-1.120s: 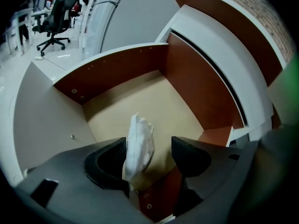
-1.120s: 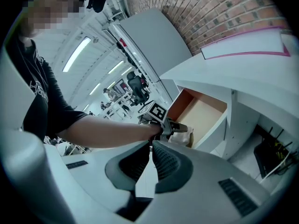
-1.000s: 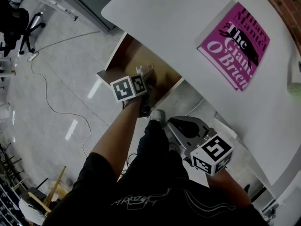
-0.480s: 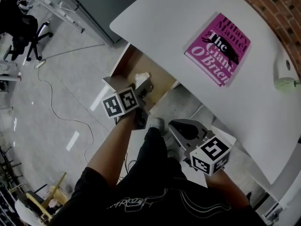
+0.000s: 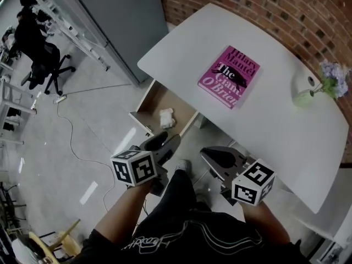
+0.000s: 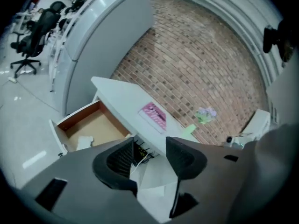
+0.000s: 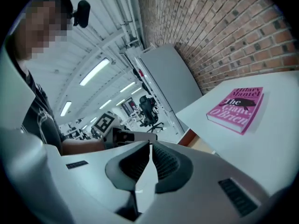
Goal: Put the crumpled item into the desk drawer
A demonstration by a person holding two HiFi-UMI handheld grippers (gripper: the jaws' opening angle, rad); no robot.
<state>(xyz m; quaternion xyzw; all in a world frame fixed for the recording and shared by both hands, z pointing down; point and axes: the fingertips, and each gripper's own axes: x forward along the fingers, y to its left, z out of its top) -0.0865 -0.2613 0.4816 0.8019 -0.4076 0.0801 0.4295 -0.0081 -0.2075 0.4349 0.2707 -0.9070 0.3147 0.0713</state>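
The crumpled white item (image 5: 166,117) lies inside the open wooden drawer (image 5: 147,104) under the white desk (image 5: 275,114). My left gripper (image 5: 164,141) hangs just in front of the drawer, clear of the item. Its jaws are apart and closing, with nothing between them. In the left gripper view the crumpled item (image 6: 84,143) rests on the drawer floor (image 6: 100,125), beyond and left of my left gripper (image 6: 149,154). My right gripper (image 5: 209,154) is held below the desk edge, jaws together and empty. In its own view my right gripper (image 7: 150,158) is shut.
A pink book (image 5: 228,77) lies on the desk top, and a small green vase of flowers (image 5: 324,81) stands at its far right. A brick wall runs behind the desk. An office chair (image 5: 41,62) and a floor cable (image 5: 66,131) are to the left.
The left gripper has let go of the crumpled item in the drawer and pulled back toward me. The head view has tilted up, showing more of the desk. The right gripper barely moved.
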